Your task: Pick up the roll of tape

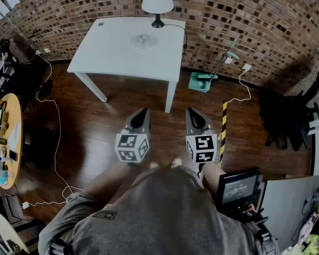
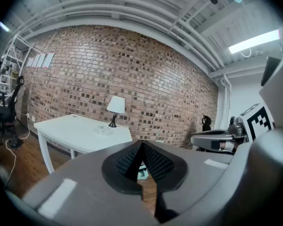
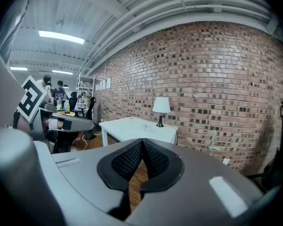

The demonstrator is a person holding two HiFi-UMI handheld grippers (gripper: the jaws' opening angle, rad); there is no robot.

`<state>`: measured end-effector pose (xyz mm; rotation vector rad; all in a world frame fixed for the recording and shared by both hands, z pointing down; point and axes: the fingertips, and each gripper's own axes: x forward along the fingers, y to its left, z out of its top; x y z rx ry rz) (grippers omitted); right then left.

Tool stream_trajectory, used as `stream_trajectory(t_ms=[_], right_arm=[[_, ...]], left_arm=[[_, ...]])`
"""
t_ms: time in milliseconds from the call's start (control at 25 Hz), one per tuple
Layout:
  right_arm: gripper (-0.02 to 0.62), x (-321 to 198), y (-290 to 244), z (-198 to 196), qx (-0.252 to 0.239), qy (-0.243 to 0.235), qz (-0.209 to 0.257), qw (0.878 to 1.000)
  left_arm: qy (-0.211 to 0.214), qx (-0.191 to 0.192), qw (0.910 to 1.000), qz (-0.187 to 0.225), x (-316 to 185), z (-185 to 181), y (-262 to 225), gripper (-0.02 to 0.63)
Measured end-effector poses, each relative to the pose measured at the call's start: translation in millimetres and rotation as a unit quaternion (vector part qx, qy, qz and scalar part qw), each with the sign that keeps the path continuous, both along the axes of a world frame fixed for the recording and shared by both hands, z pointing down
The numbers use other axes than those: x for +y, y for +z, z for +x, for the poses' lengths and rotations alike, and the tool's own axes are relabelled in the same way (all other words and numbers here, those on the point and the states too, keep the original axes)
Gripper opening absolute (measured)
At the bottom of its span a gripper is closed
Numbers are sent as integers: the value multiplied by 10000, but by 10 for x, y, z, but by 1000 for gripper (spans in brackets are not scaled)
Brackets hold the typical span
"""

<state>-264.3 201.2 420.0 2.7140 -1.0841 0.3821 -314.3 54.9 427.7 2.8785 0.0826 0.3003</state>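
Note:
The roll of tape is a pale, see-through ring lying flat near the back of the white table, next to the lamp. I stand on the wooden floor well short of the table. My left gripper and right gripper are held side by side in front of me, pointing toward the table, both shut and empty. In the left gripper view the shut jaws sit below the table, where the tape shows faintly. In the right gripper view the shut jaws sit below the table.
A teal stand and white cables lie on the floor beside the table. A yellow-black striped post stands at my right, with a dark screen below it. At left is a round cluttered wooden table; black chairs stand right.

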Motion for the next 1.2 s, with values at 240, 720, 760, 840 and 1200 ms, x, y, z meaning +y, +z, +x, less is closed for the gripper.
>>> stream_trajectory(t_ms=[240, 720, 760, 840, 1200], right_arm=[[14, -84, 43, 119, 22, -31, -7, 10000], [14, -42, 84, 1001, 3, -257, 152, 9996], [14, -25, 61, 1127, 19, -296, 174, 9994], [14, 10, 22, 1379, 27, -385, 217, 9990], [14, 176, 97, 2254, -196, -819, 222, 9962]], left_arm=[[-49, 6, 10000, -21, -65, 118, 35, 2], [-337, -31, 9994, 78, -24, 931, 50, 2], [-370, -23, 9993, 94, 1, 1041, 28, 2], [-463, -13, 9989, 121, 43, 1270, -18, 2], [-994, -164, 9949, 85, 217, 2074, 17, 2]])
